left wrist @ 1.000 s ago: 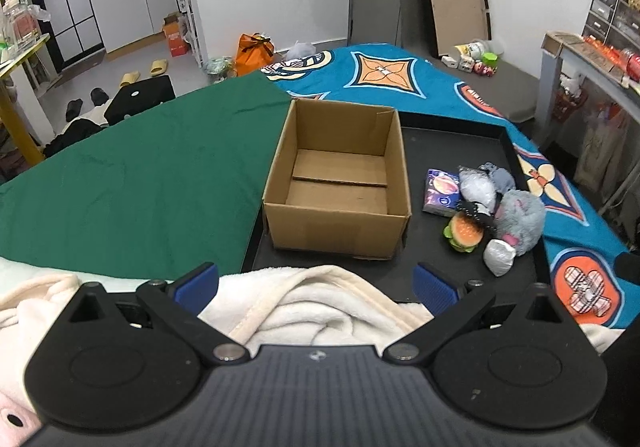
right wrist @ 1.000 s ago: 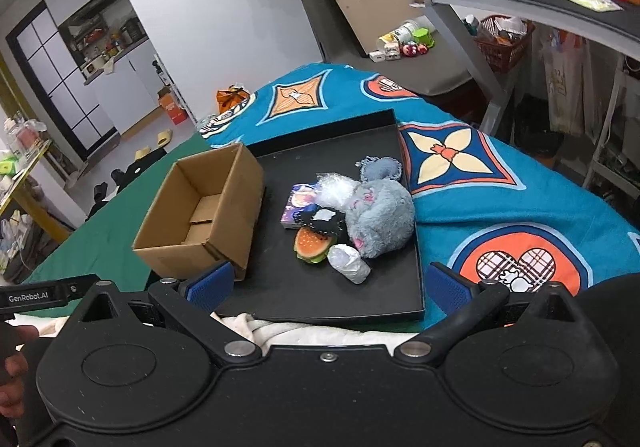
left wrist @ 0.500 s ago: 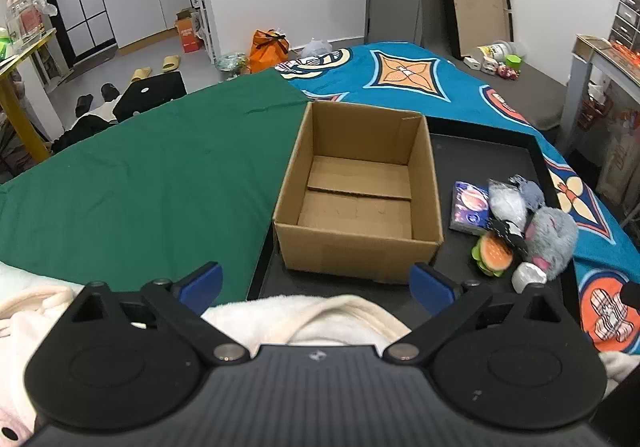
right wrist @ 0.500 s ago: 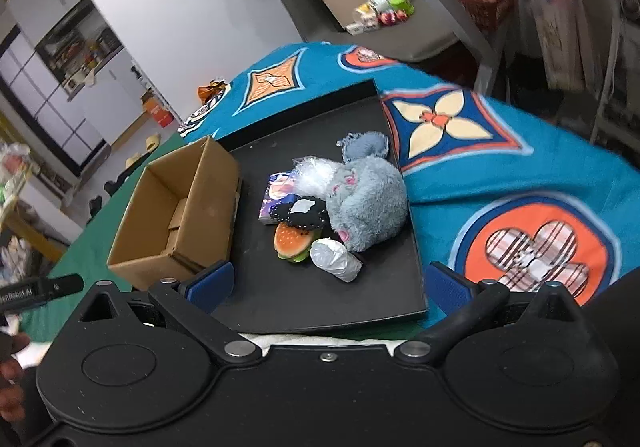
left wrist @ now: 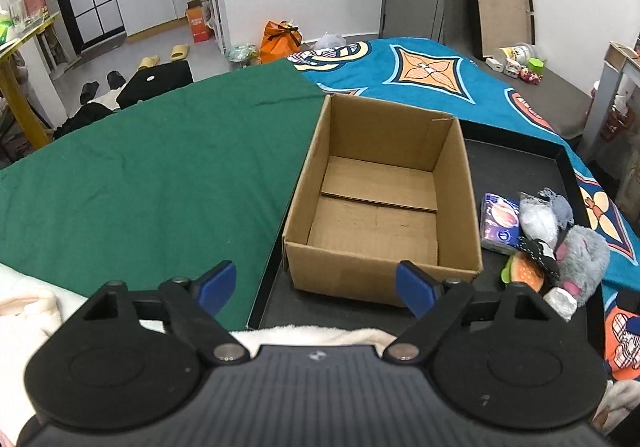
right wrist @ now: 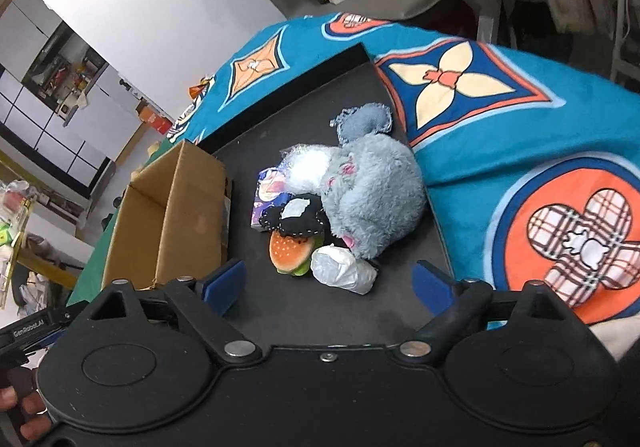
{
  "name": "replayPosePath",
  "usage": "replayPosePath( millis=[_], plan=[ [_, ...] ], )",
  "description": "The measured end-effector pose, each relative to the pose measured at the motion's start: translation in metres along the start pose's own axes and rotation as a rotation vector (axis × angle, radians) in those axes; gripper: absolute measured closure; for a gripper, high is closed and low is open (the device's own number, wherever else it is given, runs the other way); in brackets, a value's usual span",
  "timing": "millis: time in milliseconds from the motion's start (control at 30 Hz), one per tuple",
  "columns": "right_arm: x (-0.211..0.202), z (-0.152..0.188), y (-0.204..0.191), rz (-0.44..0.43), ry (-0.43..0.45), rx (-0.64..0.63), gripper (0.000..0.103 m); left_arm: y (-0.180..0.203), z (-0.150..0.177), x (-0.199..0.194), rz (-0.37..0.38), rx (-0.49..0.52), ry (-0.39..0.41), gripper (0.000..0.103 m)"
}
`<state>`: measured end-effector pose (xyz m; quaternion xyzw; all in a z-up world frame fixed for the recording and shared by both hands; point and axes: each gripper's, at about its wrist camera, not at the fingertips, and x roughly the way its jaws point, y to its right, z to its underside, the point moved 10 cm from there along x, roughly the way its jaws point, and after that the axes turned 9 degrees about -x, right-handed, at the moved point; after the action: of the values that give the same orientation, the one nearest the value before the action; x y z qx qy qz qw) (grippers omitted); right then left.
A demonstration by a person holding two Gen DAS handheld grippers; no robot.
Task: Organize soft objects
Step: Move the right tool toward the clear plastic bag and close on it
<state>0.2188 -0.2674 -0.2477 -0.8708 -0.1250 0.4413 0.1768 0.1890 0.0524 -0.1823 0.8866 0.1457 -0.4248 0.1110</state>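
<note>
An empty open cardboard box (left wrist: 380,203) (right wrist: 172,223) stands on a black tray (left wrist: 516,167) (right wrist: 312,95). To its right lies a pile of soft things: a grey plush (right wrist: 376,195) (left wrist: 580,255), a burger toy (right wrist: 290,253) (left wrist: 522,271), a black-and-white pouch (right wrist: 294,217), a white wrapped bundle (right wrist: 344,273), a purple packet (left wrist: 500,219) (right wrist: 268,193). My left gripper (left wrist: 316,285) is open and empty, just before the box's near wall. My right gripper (right wrist: 330,283) is open and empty, right over the white bundle and burger.
The tray lies on a bed with a green cloth (left wrist: 160,171) at left and a blue patterned blanket (right wrist: 540,151) at right. A cream fleece (left wrist: 312,333) lies at the near edge. A grey table (left wrist: 612,87) stands at far right.
The left gripper moved up and closer to the box. The right gripper tilted and moved forward and down toward the toy pile. Both stayed open.
</note>
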Motion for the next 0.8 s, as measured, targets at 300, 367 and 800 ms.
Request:
replayPosePath(
  millis=[300,367,800],
  plan=[
    [0.031,0.008,0.003,0.007,-0.074,0.012,0.02,-0.006,-0.007,0.028,-0.002,-0.036,-0.025,0.032],
    [0.036,0.008,0.002,0.001,-0.082,0.013,0.022,-0.007,-0.009,0.033,0.001,-0.039,-0.034,0.036],
    [0.065,0.007,-0.007,0.066,-0.123,-0.038,0.029,-0.013,-0.018,0.068,0.0,-0.022,-0.105,0.063]
  ],
)
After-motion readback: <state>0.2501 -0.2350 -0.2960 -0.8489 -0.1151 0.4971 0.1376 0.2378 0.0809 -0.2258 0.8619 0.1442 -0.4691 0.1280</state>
